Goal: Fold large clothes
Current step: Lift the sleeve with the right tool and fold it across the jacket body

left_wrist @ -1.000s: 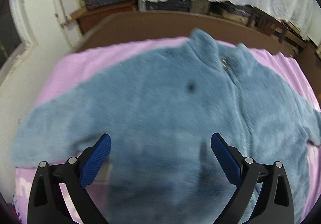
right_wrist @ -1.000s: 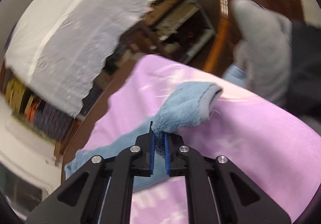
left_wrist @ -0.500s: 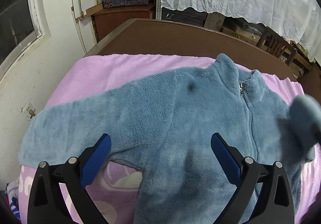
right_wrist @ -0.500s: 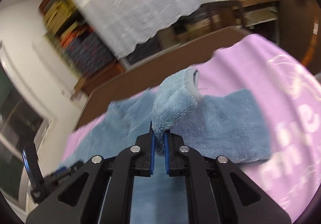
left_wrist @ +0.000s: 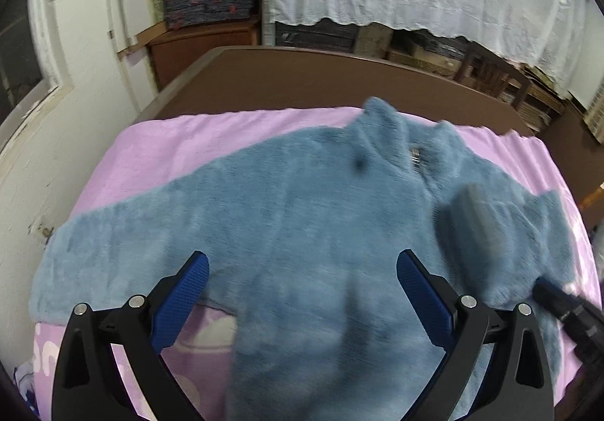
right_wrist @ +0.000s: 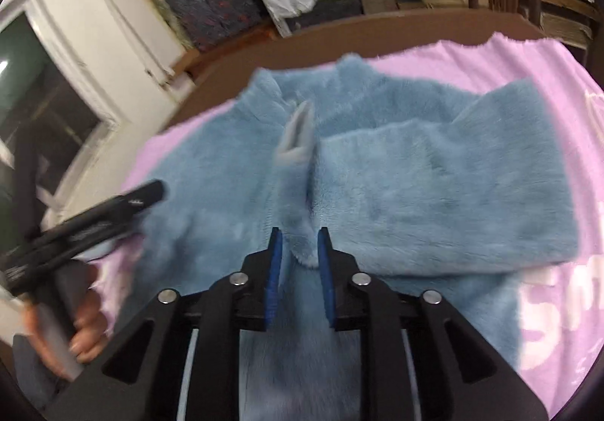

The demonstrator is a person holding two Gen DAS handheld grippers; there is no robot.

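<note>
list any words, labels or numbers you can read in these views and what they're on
None can be read whole.
Pink blanket: large white letters at the right edge of the right wrist view, cut off and blurred; more white letter fragments at the lower left of the left wrist view.
Left gripper: small white print shows on its finger in the right wrist view, too blurred to read.

The right sleeve [right_wrist: 434,194] now lies folded across the jacket [right_wrist: 211,179]; the right tongs [right_wrist: 300,262] have just been opening around its cuff
</note>
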